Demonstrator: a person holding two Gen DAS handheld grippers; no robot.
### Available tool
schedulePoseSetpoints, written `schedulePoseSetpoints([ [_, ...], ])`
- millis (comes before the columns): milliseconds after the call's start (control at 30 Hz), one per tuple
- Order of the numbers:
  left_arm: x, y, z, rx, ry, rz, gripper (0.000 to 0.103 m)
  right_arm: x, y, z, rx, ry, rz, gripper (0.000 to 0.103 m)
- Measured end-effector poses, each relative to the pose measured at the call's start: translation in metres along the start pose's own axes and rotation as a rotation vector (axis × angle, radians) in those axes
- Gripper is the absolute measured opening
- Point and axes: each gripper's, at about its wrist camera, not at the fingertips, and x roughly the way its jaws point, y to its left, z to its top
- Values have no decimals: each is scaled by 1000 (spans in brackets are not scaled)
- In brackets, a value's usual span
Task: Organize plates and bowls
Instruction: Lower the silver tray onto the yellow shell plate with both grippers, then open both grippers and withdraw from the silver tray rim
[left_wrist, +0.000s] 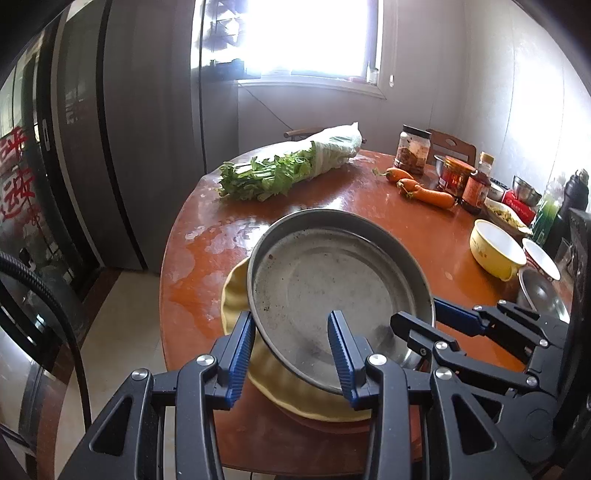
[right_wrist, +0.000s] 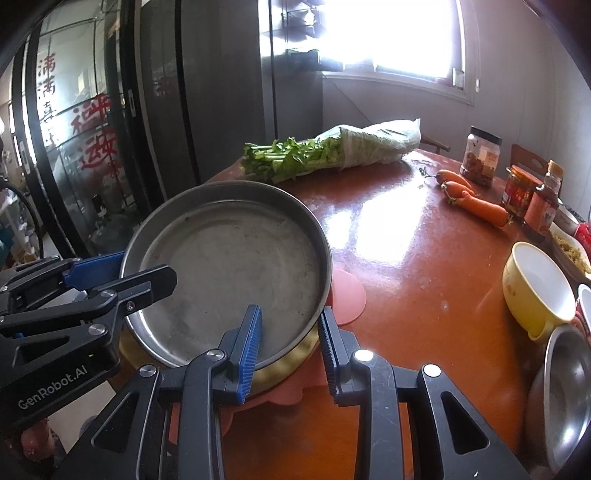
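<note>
A round steel pan (left_wrist: 332, 280) (right_wrist: 229, 266) rests slightly tilted on a yellow scalloped plate (left_wrist: 236, 291) (right_wrist: 284, 369) near the table's front edge. My left gripper (left_wrist: 290, 317) (right_wrist: 147, 267) is shut on the pan's near-left rim, one finger inside and one outside. On the opposite side, my right gripper (right_wrist: 290, 314) (left_wrist: 417, 314) is shut on the rim in the same way. A yellow bowl (left_wrist: 495, 251) (right_wrist: 535, 291), a red and white bowl (left_wrist: 541, 258) and a steel bowl (left_wrist: 543, 295) (right_wrist: 565, 398) stand at the right.
A pink mat (right_wrist: 349, 295) lies under the plate on the round brown table (left_wrist: 332, 199). Bagged greens (left_wrist: 288, 170) lie at the back, carrots (left_wrist: 424, 188) and jars (left_wrist: 413, 149) at the back right. A dark cabinet stands to the left, beyond the table edge.
</note>
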Motion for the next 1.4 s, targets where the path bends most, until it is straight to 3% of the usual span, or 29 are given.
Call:
schedulePoseSetpoints([
  [500, 4, -7, -4, 25, 9, -2, 42, 3, 2, -5, -39, 11, -40, 39],
  [800, 4, -7, -3, 22, 13, -16, 48, 2, 3, -5, -37, 16, -28, 41],
  [933, 2, -5, -3, 9, 8, -46, 50, -1, 2, -5, -24, 9, -4, 51],
  [1400, -8, -2, -2, -14, -17, -52, 63, -14, -4, -7, 24, -5, 17, 58],
])
